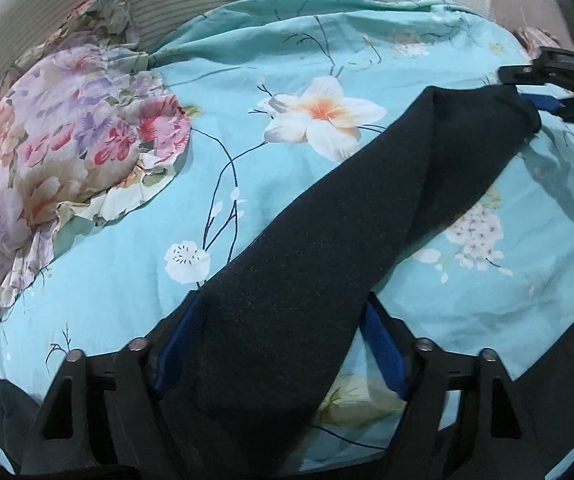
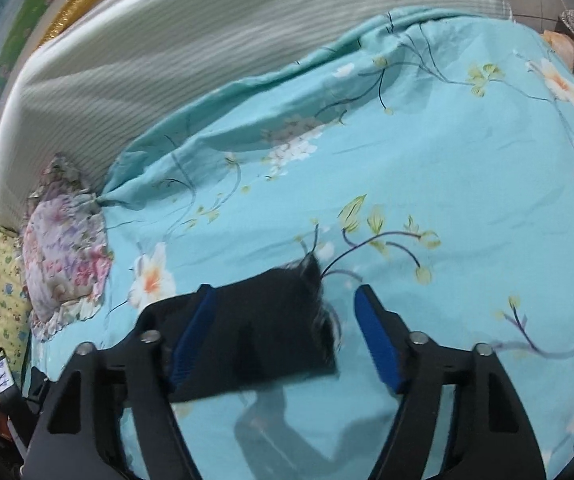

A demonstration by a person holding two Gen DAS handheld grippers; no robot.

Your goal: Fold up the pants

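Turquoise floral bedsheet (image 2: 447,152), striped headboard (image 2: 167,40)

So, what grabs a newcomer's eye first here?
The dark pants stretch as a band across the turquoise flowered bedsheet, from the left tool to the right tool. A ruffled pink floral pillow lies at the sheet's left edge.

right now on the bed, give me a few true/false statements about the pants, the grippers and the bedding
1. The dark pants stretch between both grippers. True.
2. The bedsheet is plain white. False: it is turquoise with printed flowers.
3. A floral pillow lies on the sheet. True.
4. The pants are folded into a neat square. False: they hang in a long band.
5. The right gripper has nothing between its fingers. False: the pants' end lies between them.
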